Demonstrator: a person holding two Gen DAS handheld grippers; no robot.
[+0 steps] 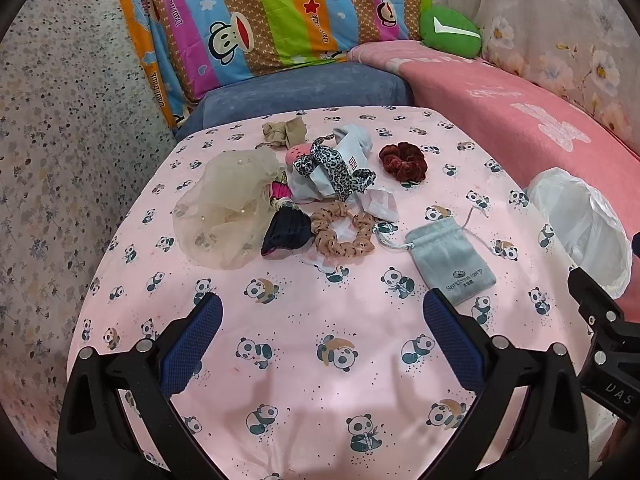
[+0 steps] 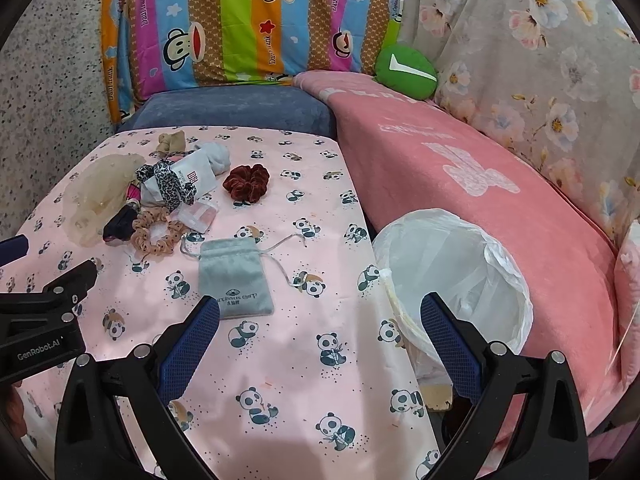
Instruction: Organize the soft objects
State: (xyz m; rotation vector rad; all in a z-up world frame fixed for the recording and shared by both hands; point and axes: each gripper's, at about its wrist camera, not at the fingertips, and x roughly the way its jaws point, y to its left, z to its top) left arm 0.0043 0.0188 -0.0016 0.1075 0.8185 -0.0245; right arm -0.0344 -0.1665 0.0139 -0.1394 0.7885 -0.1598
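Soft items lie on a pink panda-print table (image 1: 304, 360): a grey drawstring pouch (image 1: 450, 262) (image 2: 236, 276), a dark red velvet scrunchie (image 1: 403, 161) (image 2: 247, 182), a tan dotted scrunchie (image 1: 342, 234) (image 2: 157, 236), a leopard-print band (image 1: 332, 166) over a pale grey cloth (image 2: 208, 168), a beige mesh piece (image 1: 224, 208) (image 2: 98, 196) and a navy item (image 1: 286, 234). My left gripper (image 1: 322, 310) hovers open, short of the pile. My right gripper (image 2: 320, 314) is open, straddling the table's right edge beside a white-lined bin (image 2: 452, 276) (image 1: 580, 224).
A pink blanket (image 2: 460, 168) covers the sofa to the right. A blue cushion (image 1: 304, 88), a striped monkey-print pillow (image 1: 260, 20) and a green round cushion (image 2: 406, 72) lie behind the table. Speckled floor (image 1: 60, 160) is at the left.
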